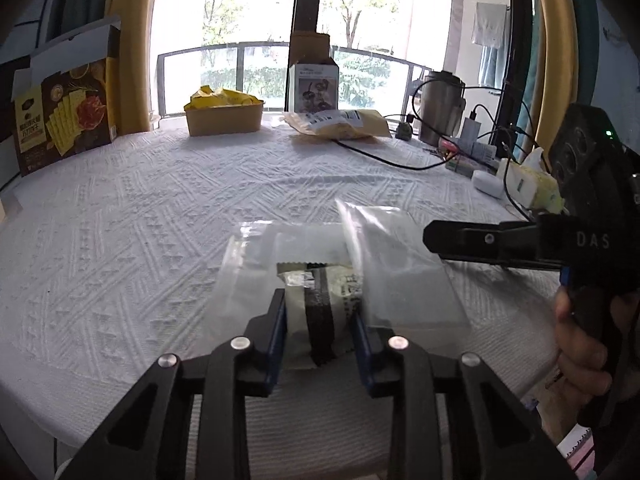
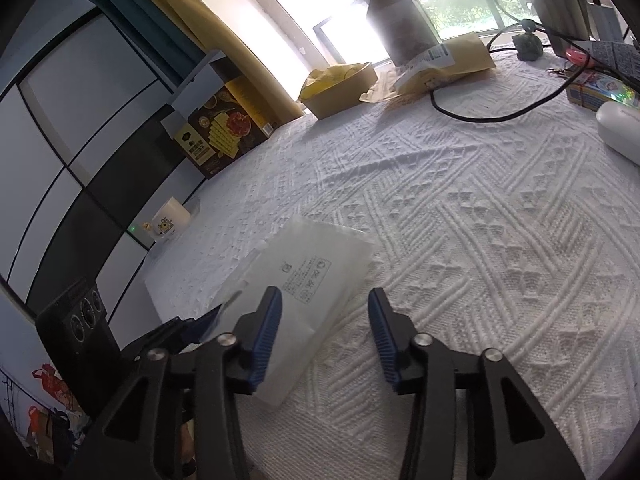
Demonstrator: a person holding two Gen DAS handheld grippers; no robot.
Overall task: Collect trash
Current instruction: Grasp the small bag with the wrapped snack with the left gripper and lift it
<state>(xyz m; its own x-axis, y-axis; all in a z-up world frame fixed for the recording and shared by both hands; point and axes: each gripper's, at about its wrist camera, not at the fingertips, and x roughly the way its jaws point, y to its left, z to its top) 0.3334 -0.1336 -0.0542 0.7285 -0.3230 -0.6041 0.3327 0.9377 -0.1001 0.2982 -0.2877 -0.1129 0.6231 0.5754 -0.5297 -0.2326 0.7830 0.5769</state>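
Wrapper between my left fingers

My left gripper (image 1: 320, 332) straddles the snack wrapper (image 1: 316, 308), contact unclear; my right gripper (image 2: 324, 336), spread empty, hovers over the clear bag (image 2: 308, 280) beside it.

mid cloth (image 1: 168, 208): open, free pass
far edge: cracker box (image 1: 66, 110); kraft tray (image 1: 225, 119); black cable (image 1: 384, 158)
right: tissue pack (image 1: 532, 184)
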